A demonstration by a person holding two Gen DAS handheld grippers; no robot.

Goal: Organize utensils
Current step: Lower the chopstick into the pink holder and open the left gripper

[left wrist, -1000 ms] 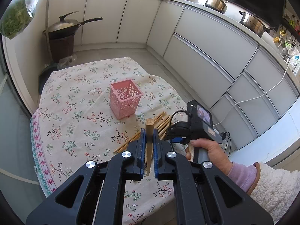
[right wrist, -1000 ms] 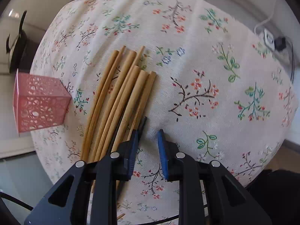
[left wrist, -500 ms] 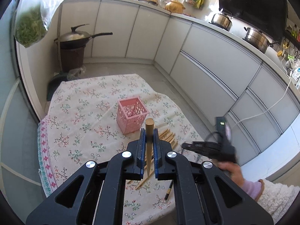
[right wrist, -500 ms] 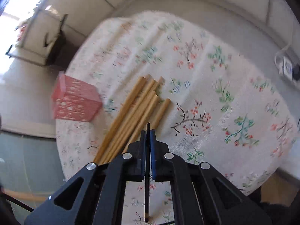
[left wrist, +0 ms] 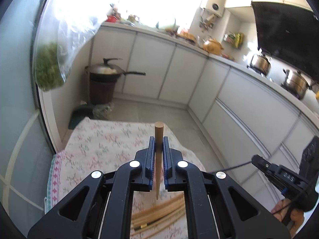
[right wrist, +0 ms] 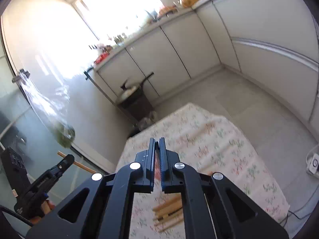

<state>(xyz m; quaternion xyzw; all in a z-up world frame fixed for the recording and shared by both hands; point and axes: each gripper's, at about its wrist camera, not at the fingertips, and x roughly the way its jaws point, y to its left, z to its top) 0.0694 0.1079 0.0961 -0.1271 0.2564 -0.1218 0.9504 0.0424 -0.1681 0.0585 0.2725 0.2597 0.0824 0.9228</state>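
My left gripper (left wrist: 159, 138) is shut on a pale wooden chopstick (left wrist: 159, 129) that stands upright between its pads, above the floral tablecloth (left wrist: 103, 143). Several more wooden chopsticks (left wrist: 159, 212) lie on the cloth below it. My right gripper (right wrist: 157, 139) is shut. From the left wrist view it (left wrist: 257, 160) holds a thin dark chopstick (left wrist: 229, 167) that points left, level. The right wrist view shows the left gripper (right wrist: 67, 157) at lower left with its wooden chopstick (right wrist: 81, 165). A blurred pink patch (right wrist: 157, 169) shows through the right jaws; the pink basket is otherwise hidden.
A lidded pan sits on a dark bin (left wrist: 103, 73) beyond the table's far end. A clear bag of greens (left wrist: 47, 69) hangs at the left. White cabinets (left wrist: 159, 69) ring the room, with pots (left wrist: 260, 62) on the counter. A power strip (right wrist: 314, 163) lies on the floor.
Both grippers rose and tilted up off the table. The right gripper shut on the thin dark chopstick and lifted it. The pink basket dropped behind the jaws.
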